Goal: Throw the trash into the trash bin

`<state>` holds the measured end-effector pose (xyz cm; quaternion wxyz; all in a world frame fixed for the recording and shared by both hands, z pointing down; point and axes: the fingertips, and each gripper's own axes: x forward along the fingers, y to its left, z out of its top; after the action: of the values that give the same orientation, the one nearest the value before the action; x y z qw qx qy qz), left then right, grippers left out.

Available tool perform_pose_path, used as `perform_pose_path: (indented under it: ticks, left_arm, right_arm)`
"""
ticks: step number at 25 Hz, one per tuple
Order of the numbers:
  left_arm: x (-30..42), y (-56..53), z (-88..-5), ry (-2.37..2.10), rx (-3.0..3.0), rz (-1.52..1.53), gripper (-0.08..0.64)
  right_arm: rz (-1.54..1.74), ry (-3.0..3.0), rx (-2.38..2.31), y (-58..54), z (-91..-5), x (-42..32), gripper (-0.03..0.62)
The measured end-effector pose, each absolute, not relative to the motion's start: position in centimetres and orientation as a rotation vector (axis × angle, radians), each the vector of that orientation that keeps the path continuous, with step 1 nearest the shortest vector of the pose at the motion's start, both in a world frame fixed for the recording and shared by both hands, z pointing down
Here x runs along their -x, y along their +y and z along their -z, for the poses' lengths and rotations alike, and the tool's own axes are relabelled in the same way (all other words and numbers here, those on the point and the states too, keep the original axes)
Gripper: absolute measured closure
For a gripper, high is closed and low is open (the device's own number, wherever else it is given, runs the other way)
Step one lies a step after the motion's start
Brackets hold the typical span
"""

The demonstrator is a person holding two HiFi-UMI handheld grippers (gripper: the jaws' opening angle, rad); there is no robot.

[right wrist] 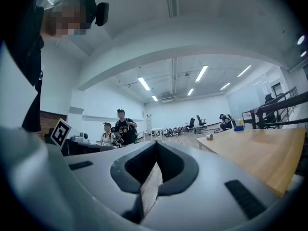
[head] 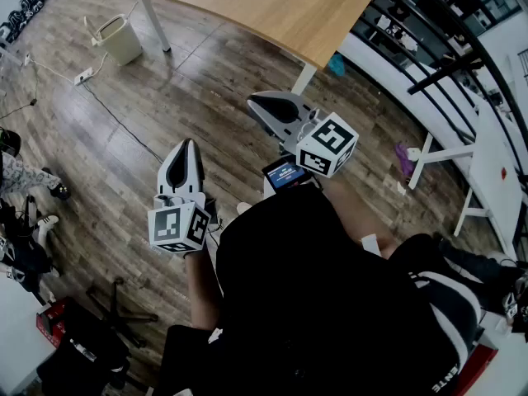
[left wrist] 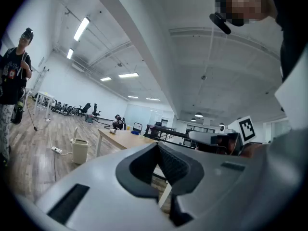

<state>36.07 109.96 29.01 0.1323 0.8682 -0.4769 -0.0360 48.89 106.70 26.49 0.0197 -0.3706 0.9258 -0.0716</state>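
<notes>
Right gripper (head: 251, 101) closed — bin (head: 118, 38) well apart.

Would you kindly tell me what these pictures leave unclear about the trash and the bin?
- Small pale object on the table: too small in both gripper views to identify, and cut off by the top edge in the head view.
- Trash bin: its inside does not show. It is far and small in the head view and the left gripper view.
- Floor by the person's feet: hidden by the body in the head view.

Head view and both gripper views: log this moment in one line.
left gripper: shut, empty | right gripper: shut, empty | trash bin: standing beside table, apart from both grippers
</notes>
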Motion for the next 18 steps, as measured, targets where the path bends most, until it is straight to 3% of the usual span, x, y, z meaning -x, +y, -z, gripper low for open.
perform_pose_path:
  ticks: [10,18]
  left_arm:
    - [-36.8,103.1,-29.4,-1.357,-2.506,0.109,0.557]
    - [-36.1,91.3,-31.1,-1.413,-2.473,-0.053,0.557]
  right_arm:
    - [0.281,2.89,1.151,100.7,-27.4,-48.8,0.597]
    - [0.407,2.845,1.08,87.2,-30.1,-47.4,0.597]
